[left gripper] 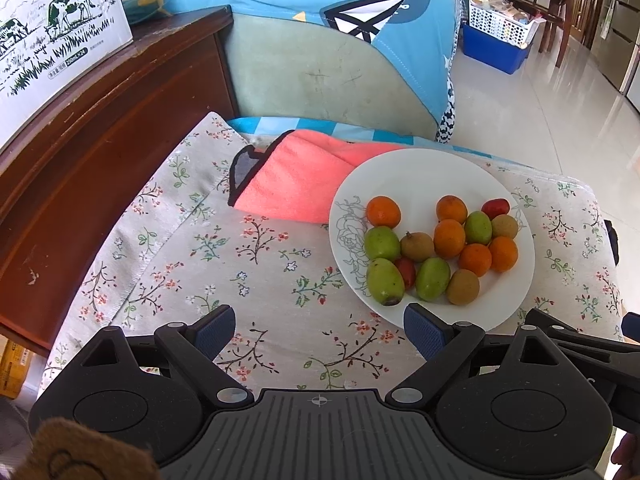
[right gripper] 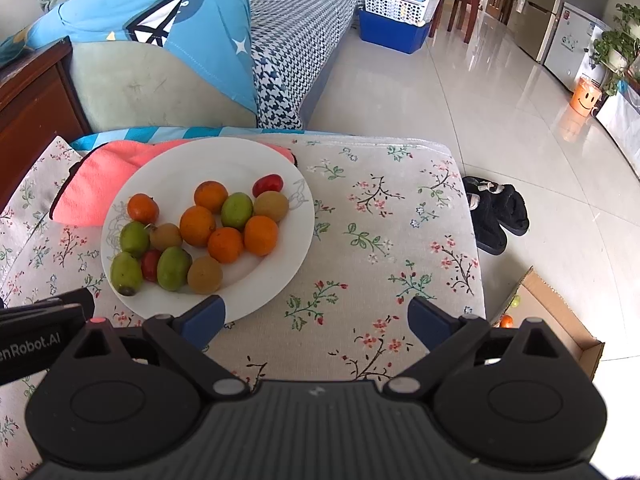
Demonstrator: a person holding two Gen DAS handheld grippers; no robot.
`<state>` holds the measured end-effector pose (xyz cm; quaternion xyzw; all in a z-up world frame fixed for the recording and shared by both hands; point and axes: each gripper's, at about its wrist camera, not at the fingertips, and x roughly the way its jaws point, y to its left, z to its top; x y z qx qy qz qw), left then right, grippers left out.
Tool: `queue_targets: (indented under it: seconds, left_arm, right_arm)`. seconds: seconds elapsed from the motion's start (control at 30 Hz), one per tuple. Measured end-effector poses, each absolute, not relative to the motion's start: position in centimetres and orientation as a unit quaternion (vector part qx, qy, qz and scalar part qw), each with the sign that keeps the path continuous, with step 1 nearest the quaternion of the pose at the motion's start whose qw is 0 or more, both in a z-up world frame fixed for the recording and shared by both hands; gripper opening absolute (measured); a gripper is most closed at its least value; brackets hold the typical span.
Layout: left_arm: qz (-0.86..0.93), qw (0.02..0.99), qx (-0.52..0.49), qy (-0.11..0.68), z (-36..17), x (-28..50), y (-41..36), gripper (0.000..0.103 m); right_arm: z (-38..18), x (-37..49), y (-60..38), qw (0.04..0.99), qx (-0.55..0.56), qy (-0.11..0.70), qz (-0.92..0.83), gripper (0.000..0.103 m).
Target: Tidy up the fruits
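Left wrist view: I've got the white plate (left gripper: 432,172) out front and right, sitting on the floral cloth (left gripper: 224,248), its far rim lapping over a coral towel (left gripper: 296,176). My left gripper (left gripper: 320,330) is spread wide with nothing between the blue pads, low over the cloth; the right-hand pad sits just at the plate's near rim. The fruit is heaped in the near half of the plate: tangerines (left gripper: 449,238), green jujubes (left gripper: 385,281), brownish kiwi-like fruit (left gripper: 463,287) and small red ones (left gripper: 495,208), most touching a neighbour. The nearest green jujube is oval, long axis running from far-left to near-right, dark stem end pointing toward me.

Right wrist view: same plate (right gripper: 208,160) now front and left. My right gripper (right gripper: 318,320) is also released, jaws wide apart, its left pad over the plate's near rim, the rest above bare cloth (right gripper: 380,208). That oval jujube (right gripper: 126,273) lies at the pile's near-left edge. Black slippers (right gripper: 496,212) sit on the tiled floor (right gripper: 440,92) beyond.
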<state>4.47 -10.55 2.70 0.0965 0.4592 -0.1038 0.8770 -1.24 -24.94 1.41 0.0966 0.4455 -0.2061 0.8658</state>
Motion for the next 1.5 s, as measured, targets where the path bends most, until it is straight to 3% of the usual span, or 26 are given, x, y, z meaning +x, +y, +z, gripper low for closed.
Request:
queue_targets:
  seconds: [1.03,1.5]
  left_arm:
    - [-0.093,0.874,0.145,0.454,2.1,2.6,-8.1,0.092]
    - [-0.091,0.872,0.116,0.466,1.7,1.0,-4.0,0.093]
  right_arm:
    - [0.1,-2.0,-21.6,0.874,0.039,0.456,-0.163,0.098]
    - [-1.2,-3.8,-19.2,0.884,0.037,0.459,-0.079,0.097]
